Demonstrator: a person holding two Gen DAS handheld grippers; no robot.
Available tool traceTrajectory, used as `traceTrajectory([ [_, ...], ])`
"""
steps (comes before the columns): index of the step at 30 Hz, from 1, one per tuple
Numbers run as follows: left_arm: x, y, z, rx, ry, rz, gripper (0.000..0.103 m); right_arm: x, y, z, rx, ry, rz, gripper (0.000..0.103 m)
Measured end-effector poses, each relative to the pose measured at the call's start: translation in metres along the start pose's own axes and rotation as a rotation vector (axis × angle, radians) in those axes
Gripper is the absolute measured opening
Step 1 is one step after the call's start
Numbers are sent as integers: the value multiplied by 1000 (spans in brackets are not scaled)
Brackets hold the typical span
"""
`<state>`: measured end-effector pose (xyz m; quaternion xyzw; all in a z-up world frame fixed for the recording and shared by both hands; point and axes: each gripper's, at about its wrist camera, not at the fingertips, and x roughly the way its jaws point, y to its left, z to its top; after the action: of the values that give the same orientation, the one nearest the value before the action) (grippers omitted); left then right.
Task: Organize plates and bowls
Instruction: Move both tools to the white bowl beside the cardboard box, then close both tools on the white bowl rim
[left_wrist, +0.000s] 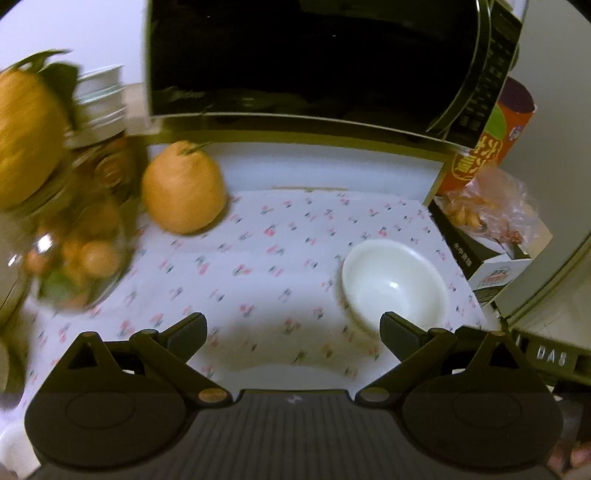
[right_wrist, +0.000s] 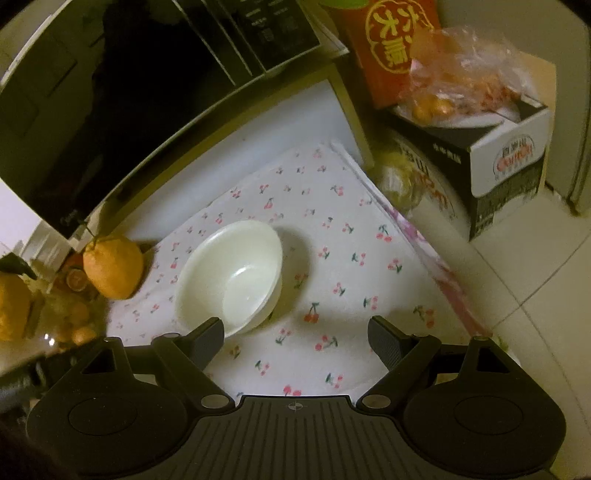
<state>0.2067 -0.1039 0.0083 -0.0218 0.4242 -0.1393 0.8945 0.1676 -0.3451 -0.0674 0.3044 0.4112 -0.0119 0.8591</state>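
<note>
- Right wrist view: white bowl (right_wrist: 231, 278) sits at eleven o'clock of the right gripper (right_wrist: 295, 334), nearer it; jaws wide, empty.
- Left gripper (left_wrist: 293, 334): jaws spread, empty; bowl at one o'clock.

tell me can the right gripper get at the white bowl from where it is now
Probably yes: the right gripper is open, and the white bowl sits alone on the cherry cloth just ahead, nothing between them.
</note>
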Motion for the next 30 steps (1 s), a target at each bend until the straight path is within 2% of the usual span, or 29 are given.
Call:
traceTrajectory([
  [5, 21, -9, 12, 31, 2, -17, 95, 8, -2, 10, 58, -9, 68, 87],
  [8, 33, -13, 18, 58, 16, -24, 87, 13, -3, 12, 100, -3, 99, 86],
  [10, 41, -14, 19, 67, 30, -25, 77, 15, -2, 13, 101, -11, 107, 84],
  [11, 44, -14, 20, 65, 37, -32, 74, 15, -1, 14, 95, -18, 108, 80],
  [13, 51, -14, 20, 48, 57, -59, 61, 17, 0, 15, 90, -25, 109, 73],
  [16, 60, -15, 21, 30, 89, -93, 46, 23, -4, 15, 115, -19, 109, 59],
  [20, 66, -19, 20, 32, 99, -106, 37, 30, -5, 14, 140, 2, 133, 42],
  [24, 71, -21, 20, 20, 107, -122, 21, 34, -2, 13, 125, 6, 143, 27],
  [26, 73, -21, 21, 10, 110, -128, 15, 35, -2, 13, 123, 6, 148, 22],
  [30, 75, -20, 22, -17, 114, -140, 10, 36, -4, 12, 122, -1, 139, 15],
])
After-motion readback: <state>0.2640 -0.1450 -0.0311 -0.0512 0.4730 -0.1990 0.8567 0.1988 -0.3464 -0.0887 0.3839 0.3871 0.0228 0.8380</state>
